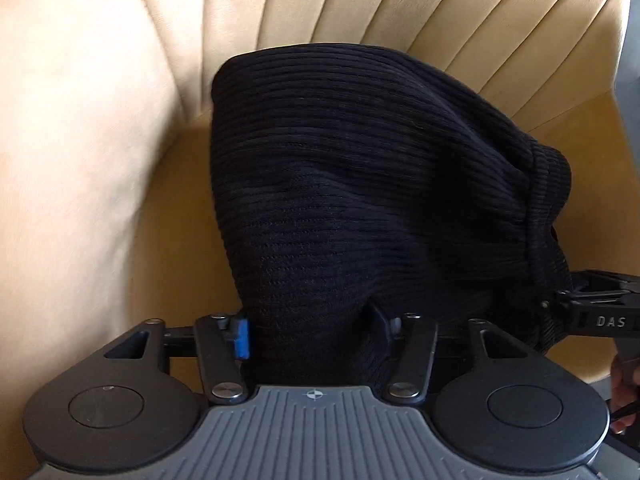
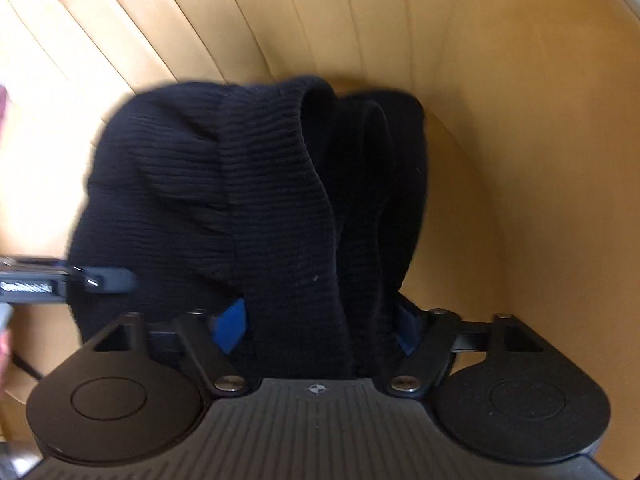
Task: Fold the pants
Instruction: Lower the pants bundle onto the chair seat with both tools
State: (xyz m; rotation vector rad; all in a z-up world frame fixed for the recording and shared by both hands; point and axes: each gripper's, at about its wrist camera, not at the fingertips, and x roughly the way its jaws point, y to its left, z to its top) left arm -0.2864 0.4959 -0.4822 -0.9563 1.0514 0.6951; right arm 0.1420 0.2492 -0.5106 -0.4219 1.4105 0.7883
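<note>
A tan upholstered chair [image 1: 92, 128] fills both views: its backrest [image 2: 180, 20] runs in long stitched vertical channels, its seat [image 2: 532, 208] curves darker and golden below, and the padded side glows pale in the light.

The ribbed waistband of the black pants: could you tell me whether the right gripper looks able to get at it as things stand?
Probably yes. The right gripper already straddles the bunched ribbed waistband of the black pants on the tan chair, and nothing lies between them; whether its pads press is unclear.
</note>
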